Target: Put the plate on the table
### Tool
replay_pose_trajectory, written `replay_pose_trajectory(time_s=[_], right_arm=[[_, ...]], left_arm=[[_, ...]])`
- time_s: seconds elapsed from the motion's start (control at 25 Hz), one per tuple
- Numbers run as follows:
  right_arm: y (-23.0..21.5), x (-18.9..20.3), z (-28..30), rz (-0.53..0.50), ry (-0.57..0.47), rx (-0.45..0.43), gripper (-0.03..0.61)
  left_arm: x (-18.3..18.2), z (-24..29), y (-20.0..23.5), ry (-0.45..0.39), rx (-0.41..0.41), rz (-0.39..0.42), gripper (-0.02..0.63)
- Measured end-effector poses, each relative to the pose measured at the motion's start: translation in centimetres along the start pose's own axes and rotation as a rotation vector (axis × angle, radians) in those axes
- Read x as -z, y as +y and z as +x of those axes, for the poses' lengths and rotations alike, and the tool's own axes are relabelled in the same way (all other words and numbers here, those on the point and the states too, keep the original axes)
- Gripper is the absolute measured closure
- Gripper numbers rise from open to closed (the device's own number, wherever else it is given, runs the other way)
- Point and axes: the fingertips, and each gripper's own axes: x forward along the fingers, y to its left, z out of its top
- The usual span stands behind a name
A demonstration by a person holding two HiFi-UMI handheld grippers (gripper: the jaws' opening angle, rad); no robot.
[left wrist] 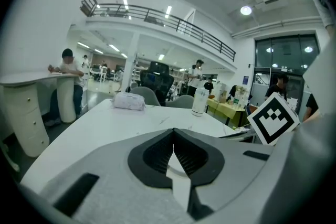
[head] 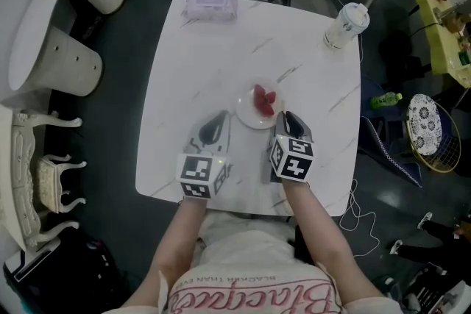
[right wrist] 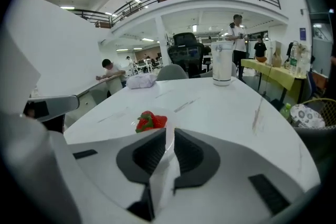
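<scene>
A: Item one: plate (head: 248, 118), strawberries (head: 264, 101) aboard, mid white marble table (head: 221, 62); we cannot tell if it rests yet. Right gripper (head: 287, 118) pinches its near rim. Left gripper (head: 219, 121): jaws pressed together, empty.

B: Hazards, we judge: the rim pinch tilts the plate, berries roll off.

A: Surroundings we log: lidded cup (head: 346, 26), tissue pack (head: 211, 4) at the far edge; open hall, balcony railing, people.
</scene>
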Motion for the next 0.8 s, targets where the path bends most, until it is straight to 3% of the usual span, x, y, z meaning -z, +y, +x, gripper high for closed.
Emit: replay_pose_trajectory(time_s=[0.4, 0.8], right_arm=[[3.4, -3.0, -7.2, -0.17, -0.195, -0.137, 0.546], [4.9, -4.5, -16.7, -0.289, -0.334, -0.275, 0.549]], left_arm=[[-1.1, -3.0, -4.0, -0.066, 0.027, 0.054, 0.609], [-4.4, -7.9, -10.6, -0.22, 0.03, 0.2, 0.609]])
